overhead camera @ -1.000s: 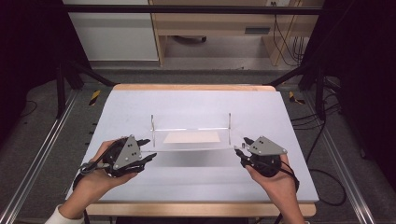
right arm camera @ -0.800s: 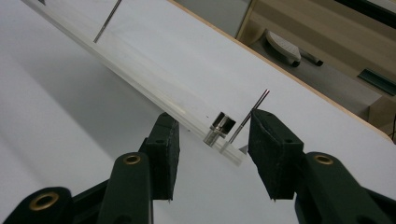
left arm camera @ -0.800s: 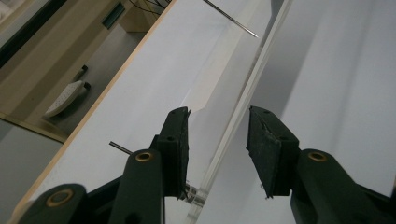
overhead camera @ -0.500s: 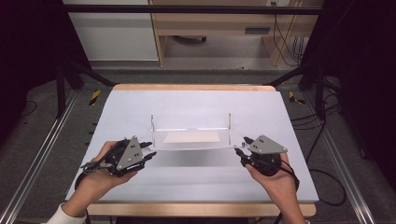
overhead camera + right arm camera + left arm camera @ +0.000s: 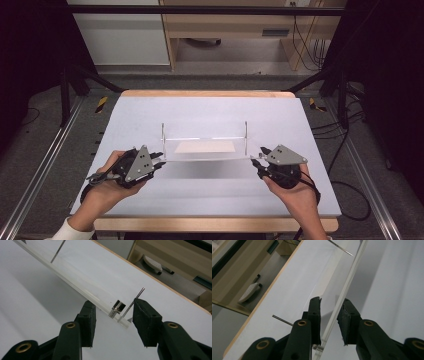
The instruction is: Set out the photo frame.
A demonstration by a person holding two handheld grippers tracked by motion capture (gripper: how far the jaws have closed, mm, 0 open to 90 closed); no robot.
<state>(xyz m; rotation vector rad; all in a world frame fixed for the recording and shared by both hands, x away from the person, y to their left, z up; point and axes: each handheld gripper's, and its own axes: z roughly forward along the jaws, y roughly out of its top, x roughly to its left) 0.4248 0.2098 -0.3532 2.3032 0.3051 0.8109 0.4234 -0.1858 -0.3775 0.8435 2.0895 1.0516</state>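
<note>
A clear acrylic panel (image 5: 205,159) lies near the middle of the white table (image 5: 210,112), its long near edge running between the two grippers; the panel is transparent and its full outline is hard to trace. Two thin metal rods (image 5: 163,134) stand upright at its far corners, one at each end. A pale rectangular patch (image 5: 205,147) shows within the panel's span, between the rods and the near edge; whether it lies on, under or inside the panel cannot be told. No container with contents can be made out. The left gripper (image 5: 156,161) sits at the panel's left end, held in the person's left hand (image 5: 107,182). In the left gripper view its jaws stand apart, one on each side of the panel's edge (image 5: 342,295), with a gap visible on both sides; nothing is clamped. The right gripper (image 5: 256,159) sits at the panel's right end, held in the right hand (image 5: 295,192). In the right gripper view its jaws are also spread, straddling the panel's corner, where a small metal stud (image 5: 117,307) and a thin rod (image 5: 133,302) are fitted; the right-hand pad (image 5: 143,317) is just beside the rod, contact uncertain. Beyond the table's far edge stands a wooden bench (image 5: 235,30).
</note>
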